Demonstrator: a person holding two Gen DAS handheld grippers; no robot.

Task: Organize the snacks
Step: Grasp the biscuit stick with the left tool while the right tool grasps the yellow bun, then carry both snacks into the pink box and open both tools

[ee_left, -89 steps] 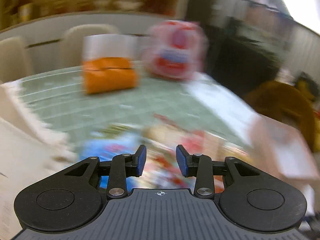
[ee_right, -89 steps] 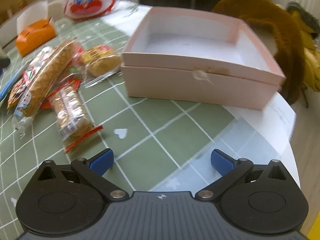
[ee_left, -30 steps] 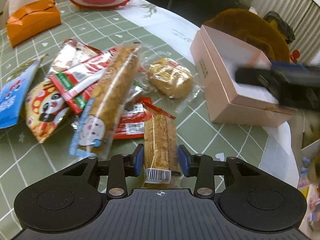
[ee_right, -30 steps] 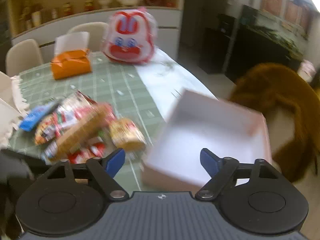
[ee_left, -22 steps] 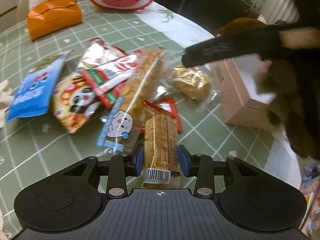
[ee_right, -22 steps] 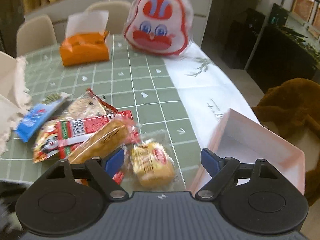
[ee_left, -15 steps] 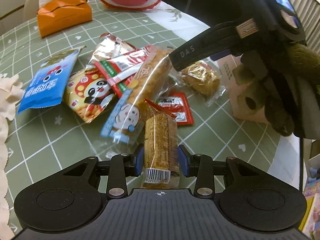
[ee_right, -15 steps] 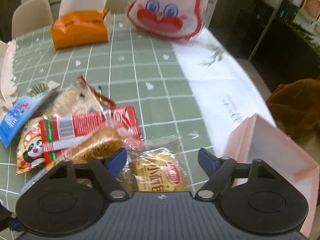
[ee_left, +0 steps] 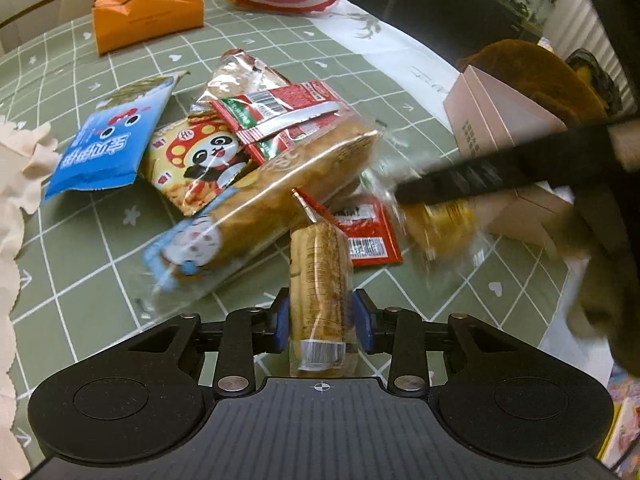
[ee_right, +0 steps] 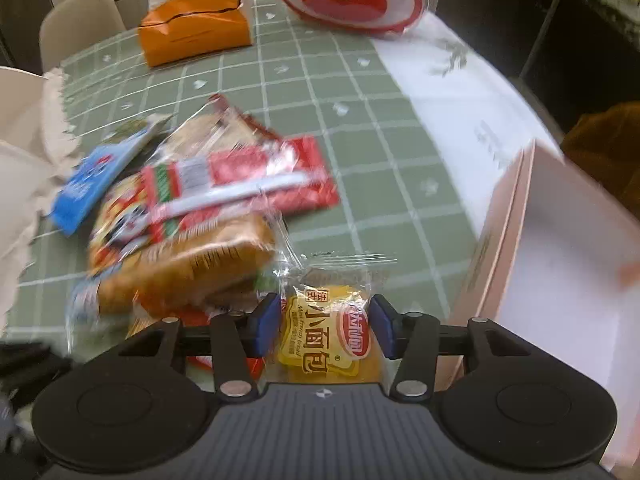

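Left gripper (ee_left: 322, 320) closing on a wafer pack (ee_left: 320, 280); right gripper (ee_right: 324, 326) closing around a yellow bun (ee_right: 328, 332). Crowded by a long bread pack (ee_left: 256, 208) and red sachet (ee_left: 366, 232); pink box (ee_right: 560, 280) just right.

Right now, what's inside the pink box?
The pink box looks empty: a bare white floor, with one blurred orange speck at the picture's edge. The near wall and the right gripper hide its near corner.

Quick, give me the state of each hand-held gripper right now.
Left hand-held gripper: jaws closing, pads against the long wrapped biscuit bar.
Right hand-held gripper: jaws closing around the yellow small bread packet, pads not yet pressing.
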